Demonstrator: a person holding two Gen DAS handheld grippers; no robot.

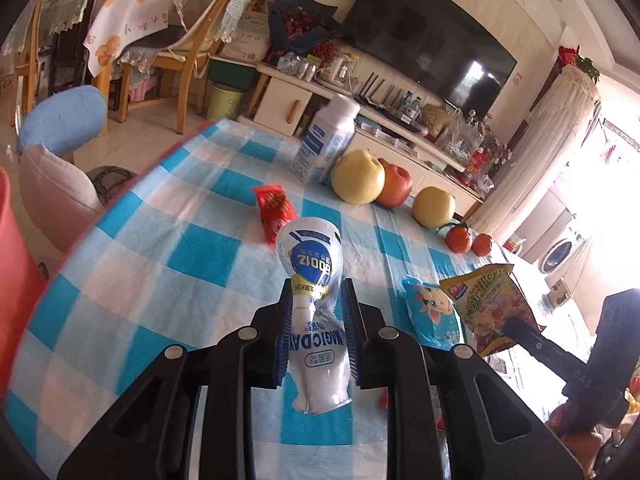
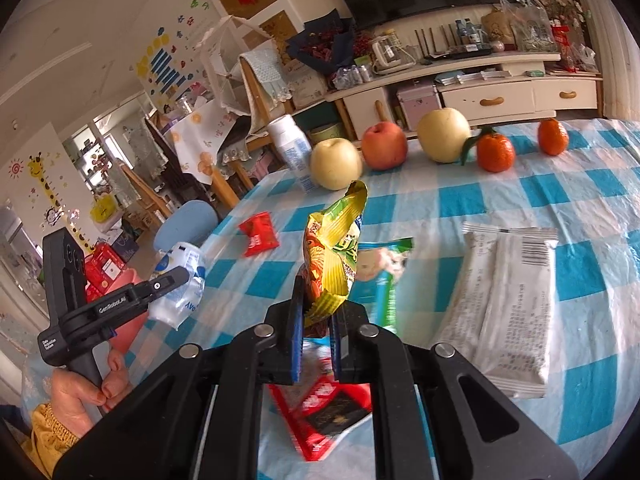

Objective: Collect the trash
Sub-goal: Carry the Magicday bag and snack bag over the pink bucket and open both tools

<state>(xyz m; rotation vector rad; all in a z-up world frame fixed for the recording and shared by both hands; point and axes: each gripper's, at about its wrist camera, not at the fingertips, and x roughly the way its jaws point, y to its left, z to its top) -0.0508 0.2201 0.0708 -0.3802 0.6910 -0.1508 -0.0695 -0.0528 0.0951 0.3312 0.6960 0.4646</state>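
Left claw [image 1: 316, 312] clamps crushed white pouch [image 1: 312, 276], lifted over table [image 1: 160, 216]. Right claw [image 2: 316, 320] pinches yellow wrapper [image 2: 334, 248] by bottom edge. Risk: thin grip, wrapper slips out; red bin [image 1: 12, 280] at far left, reach may drop pouch.

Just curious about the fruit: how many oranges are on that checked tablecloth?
2. One orange with a green leaf sits right of the yellow apple; the other orange stands further right, near the table's far edge. None seems hidden.
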